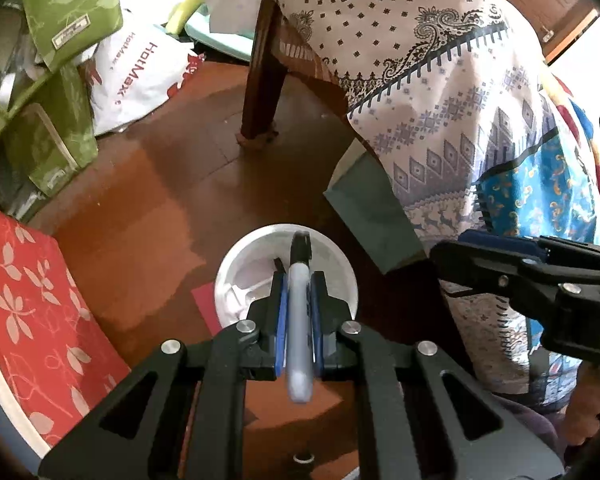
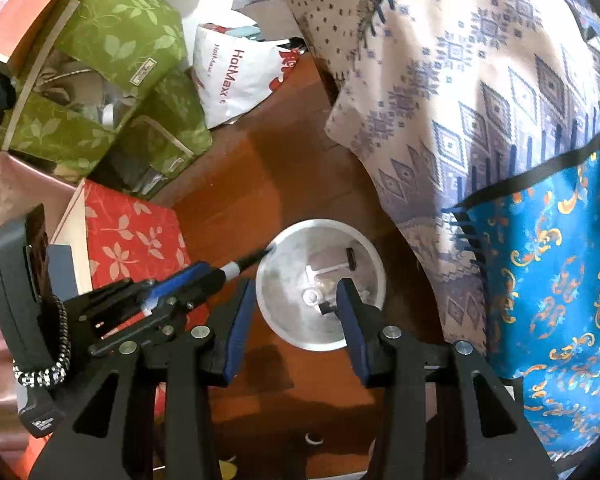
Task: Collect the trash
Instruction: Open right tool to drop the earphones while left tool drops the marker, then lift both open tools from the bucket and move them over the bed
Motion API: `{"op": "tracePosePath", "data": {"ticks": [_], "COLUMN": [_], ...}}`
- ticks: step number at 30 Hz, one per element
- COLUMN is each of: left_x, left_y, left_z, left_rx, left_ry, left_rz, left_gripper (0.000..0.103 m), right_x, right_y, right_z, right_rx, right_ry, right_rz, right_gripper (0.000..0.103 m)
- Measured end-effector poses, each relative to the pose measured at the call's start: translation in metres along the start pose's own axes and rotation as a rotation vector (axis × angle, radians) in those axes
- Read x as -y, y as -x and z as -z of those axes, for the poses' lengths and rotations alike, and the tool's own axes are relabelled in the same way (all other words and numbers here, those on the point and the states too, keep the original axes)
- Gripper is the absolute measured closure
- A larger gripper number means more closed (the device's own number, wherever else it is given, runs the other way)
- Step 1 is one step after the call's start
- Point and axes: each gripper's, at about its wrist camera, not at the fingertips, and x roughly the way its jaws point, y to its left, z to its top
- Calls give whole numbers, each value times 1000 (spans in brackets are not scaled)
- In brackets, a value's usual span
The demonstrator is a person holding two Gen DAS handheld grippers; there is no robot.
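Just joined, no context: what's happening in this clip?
Trash pickup on a brown floor. The left gripper is shut on a grey marker pen with a black cap, its capped tip over the rim of a white round plastic bin that already holds small scraps. The right gripper is open and hangs above the same bin, holding nothing. The pen has not been let go.

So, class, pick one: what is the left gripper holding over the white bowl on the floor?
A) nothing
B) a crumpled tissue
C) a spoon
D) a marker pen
D: the left gripper is shut on a grey marker pen with a black cap, above the white bowl.
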Motion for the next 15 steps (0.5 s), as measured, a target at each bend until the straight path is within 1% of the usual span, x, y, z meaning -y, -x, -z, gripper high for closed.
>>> {"op": "tracePosePath", "data": {"ticks": [1, 6, 8, 10, 11, 12, 15], "left_x": [0, 6, 9, 12, 13, 15, 19], "left_y": [-1, -7, -12, -19, -23, -24, -23], "left_z": [0, 0, 0, -3, -3, -2, 0], "left_rx": [-4, -19, -31, -68, -86, -88, -79], "left_ry": [2, -23, -28, -31, -28, -27, -38], "left_rz": [3, 6, 12, 13, 7, 4, -7], "left_gripper": [93, 93, 93, 84, 75, 73, 73], "right_x": [-1, 4, 9, 13, 16, 16, 20], "right_y": [1, 5, 8, 10, 11, 12, 16], "right_z": [0, 2, 3, 5, 6, 6, 11], "right_rx": [6, 13, 20, 25, 25, 25, 26], "right_ry": [5, -23, -27, -29, -34, -38, -42], "right_rz": [9, -7, 12, 29, 30, 30, 36], "right_gripper": [64, 64, 64, 64, 64, 64, 64]}}
